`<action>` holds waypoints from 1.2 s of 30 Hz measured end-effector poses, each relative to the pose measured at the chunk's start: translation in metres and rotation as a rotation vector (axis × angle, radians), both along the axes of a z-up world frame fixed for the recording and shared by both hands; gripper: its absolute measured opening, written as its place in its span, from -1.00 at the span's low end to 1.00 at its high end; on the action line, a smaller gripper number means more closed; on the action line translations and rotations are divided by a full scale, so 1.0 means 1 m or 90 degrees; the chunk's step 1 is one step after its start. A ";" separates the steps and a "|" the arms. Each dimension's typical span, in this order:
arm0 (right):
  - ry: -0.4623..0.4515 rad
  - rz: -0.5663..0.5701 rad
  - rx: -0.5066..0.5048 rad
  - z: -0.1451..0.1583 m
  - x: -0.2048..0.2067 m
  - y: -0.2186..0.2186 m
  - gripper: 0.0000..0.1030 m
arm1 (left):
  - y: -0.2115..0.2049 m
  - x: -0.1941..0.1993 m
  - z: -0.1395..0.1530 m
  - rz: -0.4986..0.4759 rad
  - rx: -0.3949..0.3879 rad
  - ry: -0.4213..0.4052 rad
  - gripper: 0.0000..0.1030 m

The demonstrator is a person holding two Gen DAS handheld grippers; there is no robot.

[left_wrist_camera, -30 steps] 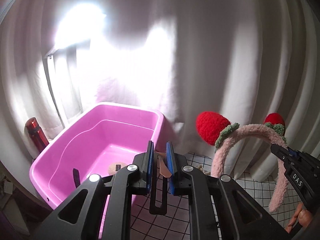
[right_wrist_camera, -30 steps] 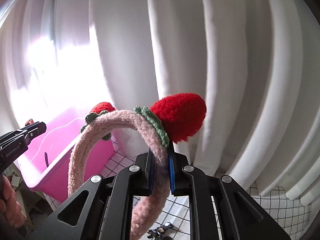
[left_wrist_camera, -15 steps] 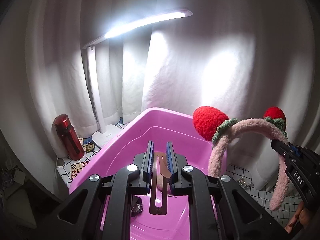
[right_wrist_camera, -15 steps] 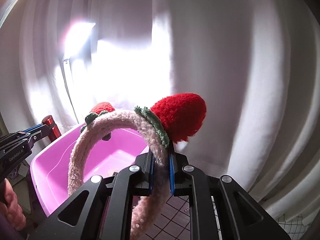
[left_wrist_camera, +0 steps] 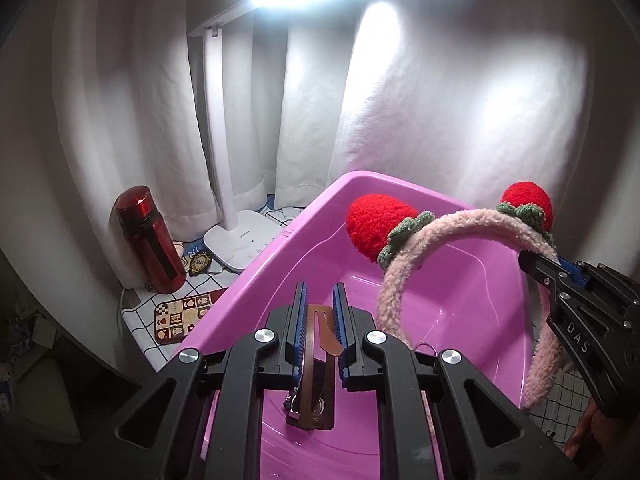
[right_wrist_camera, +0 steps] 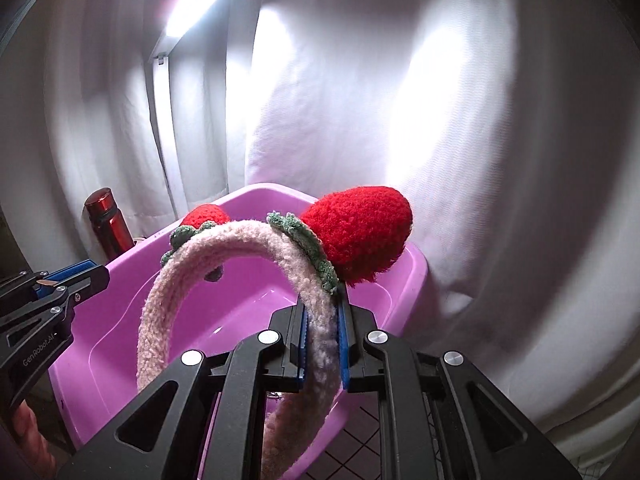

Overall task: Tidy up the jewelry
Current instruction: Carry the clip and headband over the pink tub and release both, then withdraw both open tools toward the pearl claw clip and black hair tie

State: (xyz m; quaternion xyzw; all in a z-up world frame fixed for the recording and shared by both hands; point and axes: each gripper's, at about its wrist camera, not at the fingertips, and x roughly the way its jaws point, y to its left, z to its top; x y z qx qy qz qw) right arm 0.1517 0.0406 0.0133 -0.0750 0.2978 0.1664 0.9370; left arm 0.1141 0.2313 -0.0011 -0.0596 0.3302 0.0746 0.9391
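My left gripper (left_wrist_camera: pixel 320 300) is shut on a brown hair clip (left_wrist_camera: pixel 316 364) and holds it over the pink tub (left_wrist_camera: pixel 280 260). My right gripper (right_wrist_camera: pixel 323 312) is shut on a fluffy pink headband (right_wrist_camera: pixel 224 244) with two red strawberries, held above the tub's (right_wrist_camera: pixel 412 276) near rim. In the left wrist view the headband (left_wrist_camera: pixel 460 228) and the right gripper (left_wrist_camera: pixel 544 268) hang over the tub's right side. The left gripper (right_wrist_camera: pixel 84 272) shows at the left edge of the right wrist view. A small ring-like item (left_wrist_camera: pixel 425 347) lies on the tub floor.
A red bottle (left_wrist_camera: pixel 148 240) and a white desk lamp (left_wrist_camera: pixel 240 244) stand left of the tub on a checked cloth (left_wrist_camera: pixel 148 320). A patterned card (left_wrist_camera: pixel 180 316) lies there too. White curtains hang close behind.
Both grippers have swung left and come over the pink tub with their items still held. The lamp and bottle have come into view.
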 end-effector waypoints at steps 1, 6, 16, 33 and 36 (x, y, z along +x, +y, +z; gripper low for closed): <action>0.006 0.002 -0.005 -0.003 0.003 0.003 -0.77 | 0.001 0.003 -0.004 0.001 0.000 0.009 -0.74; 0.037 0.002 -0.023 -0.017 0.020 0.018 -0.77 | 0.006 0.013 -0.017 0.005 -0.001 0.040 -0.74; 0.084 0.001 -0.047 -0.031 0.042 0.034 -0.42 | 0.015 0.020 -0.029 0.028 0.002 0.065 0.44; 0.071 -0.020 -0.026 -0.021 0.034 0.023 0.19 | 0.026 0.012 -0.025 0.055 -0.011 0.051 0.65; 0.066 -0.020 -0.022 -0.018 0.027 0.020 0.18 | 0.023 0.009 -0.023 0.052 -0.012 0.048 0.65</action>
